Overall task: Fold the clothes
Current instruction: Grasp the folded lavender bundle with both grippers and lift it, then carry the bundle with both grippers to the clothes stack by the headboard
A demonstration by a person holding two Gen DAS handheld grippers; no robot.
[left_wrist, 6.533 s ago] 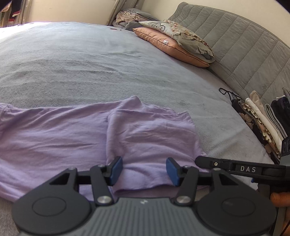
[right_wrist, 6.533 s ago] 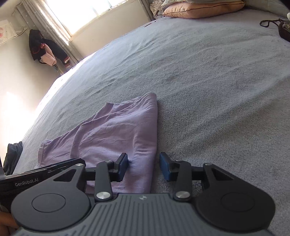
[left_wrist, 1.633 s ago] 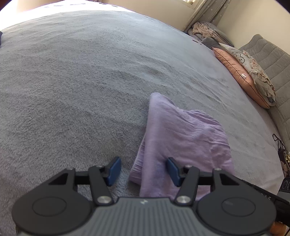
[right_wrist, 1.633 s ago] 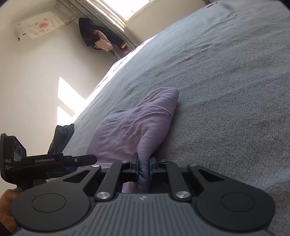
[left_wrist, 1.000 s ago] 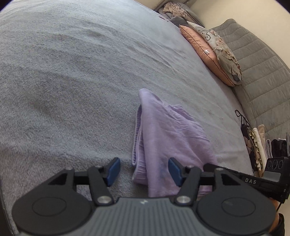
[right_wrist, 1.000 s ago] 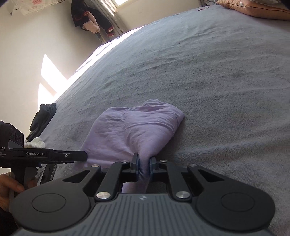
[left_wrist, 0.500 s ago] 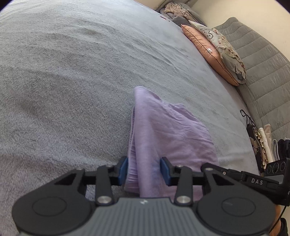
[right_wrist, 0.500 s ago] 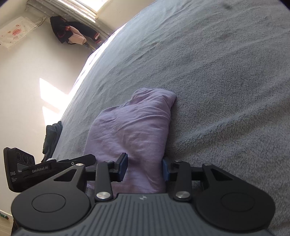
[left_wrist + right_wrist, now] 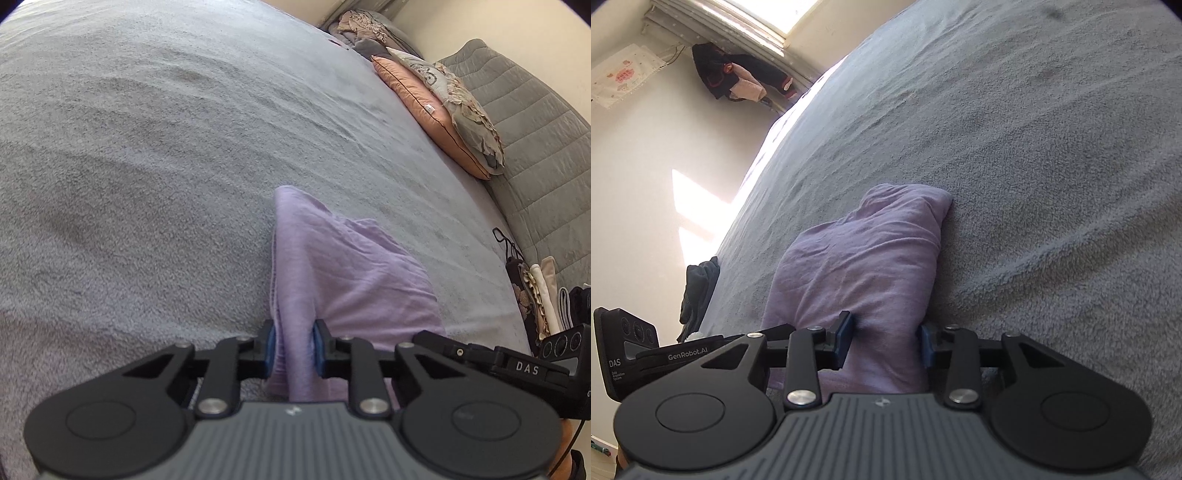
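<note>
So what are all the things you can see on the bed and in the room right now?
purple garment: one, lilac, folded on the bed, near edge between both sets of jaws
bed cover: one, grey, fuzzy
pillows: two, peach and grey, by the headboard
headboard: one, grey, quilted
folded clothes: a small row, mixed colours, right bed edge
hanging clothes: dark and pink, by the window
dark cloth: one, beside the bed
left gripper: black, jaws closing on the garment's edge
right gripper: black, jaws opening around the garment
</note>
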